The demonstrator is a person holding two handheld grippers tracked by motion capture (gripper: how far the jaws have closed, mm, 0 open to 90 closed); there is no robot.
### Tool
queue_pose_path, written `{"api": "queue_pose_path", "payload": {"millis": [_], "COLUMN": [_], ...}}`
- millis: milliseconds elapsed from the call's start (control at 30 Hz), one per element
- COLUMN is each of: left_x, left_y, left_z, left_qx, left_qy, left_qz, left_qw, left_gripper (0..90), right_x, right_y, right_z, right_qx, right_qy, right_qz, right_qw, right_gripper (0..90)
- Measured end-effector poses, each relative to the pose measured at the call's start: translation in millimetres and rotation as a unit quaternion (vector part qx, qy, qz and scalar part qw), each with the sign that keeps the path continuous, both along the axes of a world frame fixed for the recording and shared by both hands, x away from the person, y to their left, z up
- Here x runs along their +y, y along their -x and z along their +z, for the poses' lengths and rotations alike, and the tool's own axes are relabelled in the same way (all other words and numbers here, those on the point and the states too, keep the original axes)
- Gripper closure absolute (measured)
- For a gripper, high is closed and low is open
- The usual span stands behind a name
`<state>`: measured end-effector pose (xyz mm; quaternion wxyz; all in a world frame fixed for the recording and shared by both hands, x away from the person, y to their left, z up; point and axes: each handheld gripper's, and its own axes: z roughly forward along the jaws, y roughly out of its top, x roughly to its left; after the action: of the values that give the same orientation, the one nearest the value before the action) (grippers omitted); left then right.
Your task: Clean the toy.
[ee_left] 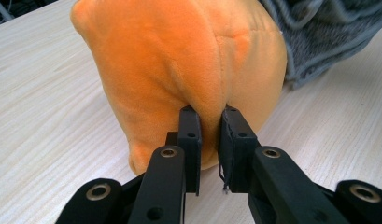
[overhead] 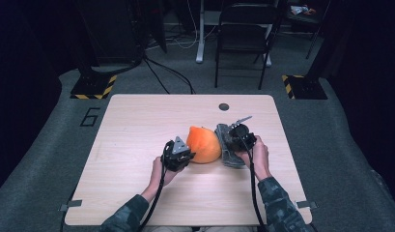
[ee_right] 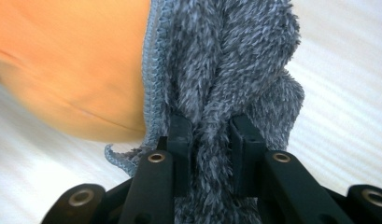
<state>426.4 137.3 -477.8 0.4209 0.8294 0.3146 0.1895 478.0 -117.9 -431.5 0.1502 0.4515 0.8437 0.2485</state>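
Note:
An orange plush cushion [overhead: 204, 144] sits near the middle of the table, with a grey fuzzy cloth [overhead: 228, 143] lying against its right side. My left gripper [overhead: 183, 153] is at the cushion's left side, shut on a pinched fold of the orange plush [ee_left: 188, 70]. My right gripper [overhead: 237, 137] is at the cloth, shut on a bunched ridge of the grey cloth [ee_right: 226, 70]. In the right gripper view the orange cushion [ee_right: 72, 60] lies just left of the cloth. The grey cloth [ee_left: 319, 32] also shows behind the cushion in the left gripper view.
The light wooden table [overhead: 137, 125] has a small dark round hole [overhead: 224, 107] near its far edge. A black folding chair [overhead: 243, 34] and cables stand on the floor beyond the table. Yellow-black striped bases [overhead: 93, 87] flank the far corners.

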Motion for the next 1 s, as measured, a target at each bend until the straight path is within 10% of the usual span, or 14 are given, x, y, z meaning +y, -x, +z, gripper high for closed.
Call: {"api": "queue_pose_path", "payload": {"millis": [267,1000], "left_x": [-0.1,-7.7], "left_y": [-0.1,-1.0], "left_z": [-0.1,-4.9], "left_qx": [0.002,-0.034], "left_qy": [-0.001,-0.064], "left_qz": [-0.001,0.007], "left_qw": [1.0000,0.9973], "left_gripper": [79.1,48.0], "right_x": [26.3,21.6], "right_y": [15.5,5.2], "right_z": [15.4,-4.7], "right_qx": [-0.015,-0.015], "right_qy": [0.007,0.001], "right_qz": [0.051,0.034], "right_qw": [0.9986,0.9993], "right_gripper": [72.9,73.0]}}
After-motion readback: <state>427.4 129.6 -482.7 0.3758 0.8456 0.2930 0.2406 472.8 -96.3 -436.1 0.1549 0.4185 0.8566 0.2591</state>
